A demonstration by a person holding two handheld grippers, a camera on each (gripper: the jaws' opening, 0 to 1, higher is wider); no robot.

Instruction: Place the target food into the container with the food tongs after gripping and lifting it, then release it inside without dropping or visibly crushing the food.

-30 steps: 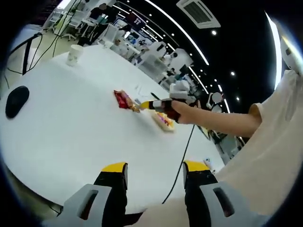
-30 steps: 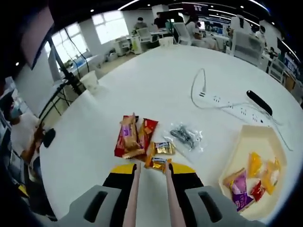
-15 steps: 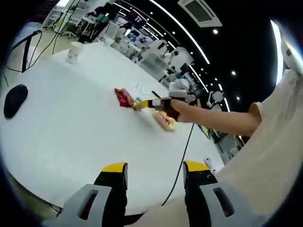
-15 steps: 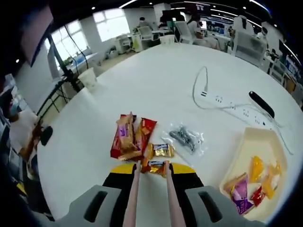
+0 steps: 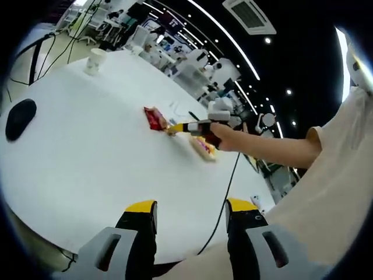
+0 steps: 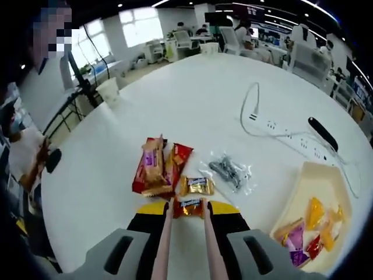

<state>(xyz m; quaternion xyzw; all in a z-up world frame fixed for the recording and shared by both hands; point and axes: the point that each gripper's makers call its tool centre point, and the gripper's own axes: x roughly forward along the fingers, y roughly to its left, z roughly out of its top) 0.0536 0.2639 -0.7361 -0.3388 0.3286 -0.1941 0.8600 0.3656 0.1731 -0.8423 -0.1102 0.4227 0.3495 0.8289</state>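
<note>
Two tong tips [image 6: 185,205] grip a gold candy [image 6: 189,207]

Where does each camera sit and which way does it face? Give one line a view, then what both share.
Left gripper view: rides the left gripper, held back at the table edge, looking across it; its own open fingers, the person's arm and shirt, and the right gripper over the snacks show.
Right gripper view: rides the right gripper, looking down along the food tongs at a gold candy between their tips; cream tray at right.
Shared: the table, the red snack packets and the paper cup.
</note>
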